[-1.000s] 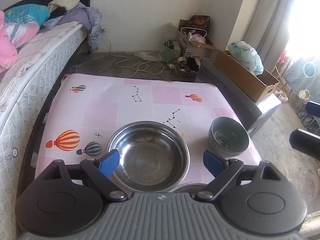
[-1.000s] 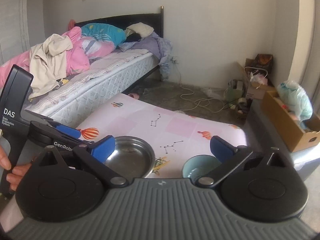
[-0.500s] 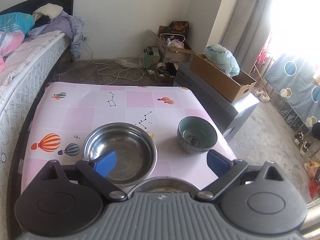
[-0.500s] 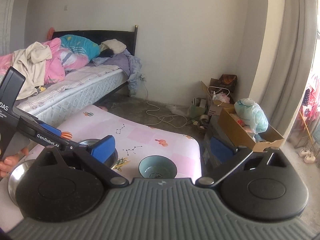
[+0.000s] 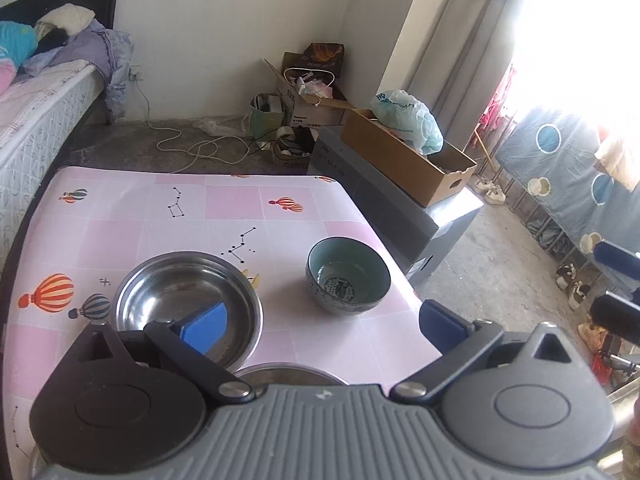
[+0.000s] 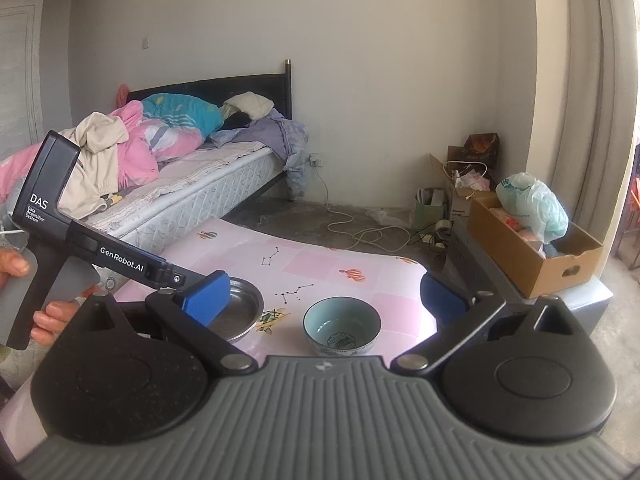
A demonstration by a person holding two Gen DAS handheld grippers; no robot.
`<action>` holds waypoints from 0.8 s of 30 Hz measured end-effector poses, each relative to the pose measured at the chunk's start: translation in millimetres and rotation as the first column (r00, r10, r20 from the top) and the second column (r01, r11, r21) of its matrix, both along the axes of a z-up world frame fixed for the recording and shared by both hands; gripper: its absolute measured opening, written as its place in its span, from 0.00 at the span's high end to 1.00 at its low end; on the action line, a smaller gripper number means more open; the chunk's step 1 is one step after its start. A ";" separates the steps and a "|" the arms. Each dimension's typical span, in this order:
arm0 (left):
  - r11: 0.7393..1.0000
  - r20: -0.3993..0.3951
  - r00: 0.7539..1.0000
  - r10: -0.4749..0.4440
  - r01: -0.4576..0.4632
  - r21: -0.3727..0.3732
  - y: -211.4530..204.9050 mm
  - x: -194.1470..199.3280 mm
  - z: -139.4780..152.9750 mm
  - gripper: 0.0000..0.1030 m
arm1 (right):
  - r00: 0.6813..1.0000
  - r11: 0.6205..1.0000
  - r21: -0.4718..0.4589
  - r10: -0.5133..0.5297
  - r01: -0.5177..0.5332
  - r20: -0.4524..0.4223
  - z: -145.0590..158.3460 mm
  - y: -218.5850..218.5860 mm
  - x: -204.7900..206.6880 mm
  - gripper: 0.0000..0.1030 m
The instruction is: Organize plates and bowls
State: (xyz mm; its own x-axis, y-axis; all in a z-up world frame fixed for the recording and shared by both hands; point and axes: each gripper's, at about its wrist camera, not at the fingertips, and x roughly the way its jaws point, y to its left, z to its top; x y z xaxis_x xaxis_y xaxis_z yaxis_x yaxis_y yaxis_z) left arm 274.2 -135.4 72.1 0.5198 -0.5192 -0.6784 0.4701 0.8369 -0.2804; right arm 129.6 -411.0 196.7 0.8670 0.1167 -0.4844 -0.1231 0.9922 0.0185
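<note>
Right tool jaws wide, empty; ceramic bowl between, steel bowl left

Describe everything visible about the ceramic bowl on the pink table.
The ceramic bowl is small, deep and round, pale teal inside with a dark printed emblem at the bottom and a grey-blue patterned outside. It stands upright and empty on the pink tablecloth, near the table's right edge, apart from the steel bowl. Nothing touches it.
</note>
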 end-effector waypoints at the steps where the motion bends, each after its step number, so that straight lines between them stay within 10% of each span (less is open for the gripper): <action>1: 1.000 -0.012 1.000 -0.001 0.000 -0.017 -1.7 3.4 -2.5 0.00 | 1.000 1.000 0.016 0.000 0.000 -0.006 -3.2 -3.1 2.1 0.01; 14: 0.999 -0.060 0.998 0.007 -0.004 0.045 -69.4 74.4 -55.9 0.00 | 0.979 0.925 0.356 -0.067 0.134 -0.194 -92.3 -63.5 97.8 0.07; 24: 0.993 -0.157 0.987 -0.019 0.037 0.109 -111.1 112.9 -100.7 0.24 | 0.905 0.836 0.441 -0.140 0.326 -0.403 -195.8 -92.8 181.3 0.47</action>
State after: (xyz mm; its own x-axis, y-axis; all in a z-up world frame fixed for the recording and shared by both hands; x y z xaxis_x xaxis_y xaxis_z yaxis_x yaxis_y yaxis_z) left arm 387.1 -246.4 -28.6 0.3897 -0.4492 -0.8040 0.4518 0.8539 -0.2581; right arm 311.0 -503.8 0.9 0.6891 0.2326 -0.6863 0.2172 0.8372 0.5019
